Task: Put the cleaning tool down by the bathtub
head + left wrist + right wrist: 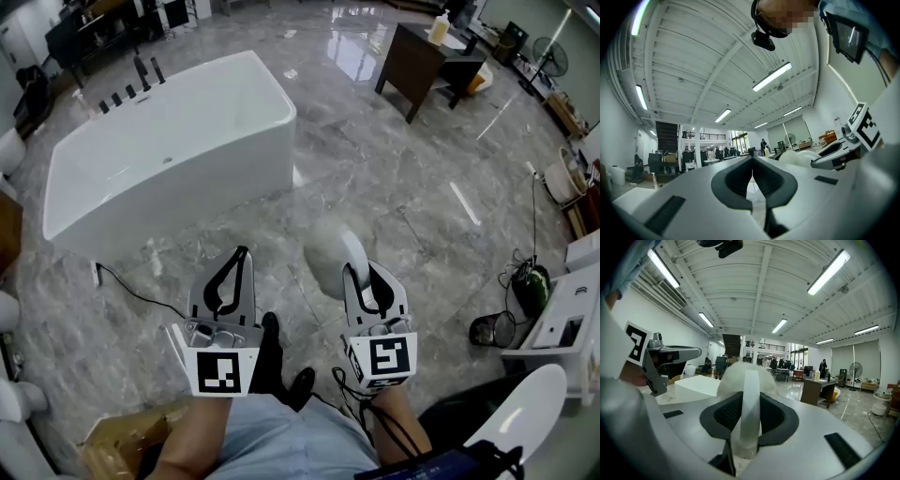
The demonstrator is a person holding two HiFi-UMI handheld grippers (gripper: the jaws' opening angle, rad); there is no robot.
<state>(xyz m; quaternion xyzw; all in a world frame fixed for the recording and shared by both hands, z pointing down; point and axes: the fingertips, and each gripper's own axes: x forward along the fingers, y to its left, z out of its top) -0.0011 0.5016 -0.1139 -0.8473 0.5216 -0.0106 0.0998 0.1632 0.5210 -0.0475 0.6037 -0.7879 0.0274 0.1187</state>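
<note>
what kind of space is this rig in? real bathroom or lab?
Probably an open-plan lab or showroom hall, not a real bathroom. A freestanding white bathtub stands in the open on a wide marble-look floor, a dark desk sits nearby, and long strip lights hang under a high industrial ceiling.

The bathtub is plain white, and the floor round it is glossy grey marble. The left tool and right tool are pale grey with black pads and black-and-white square markers. The cleaning duster is white. The table beyond the bathtub is dark brown.
</note>
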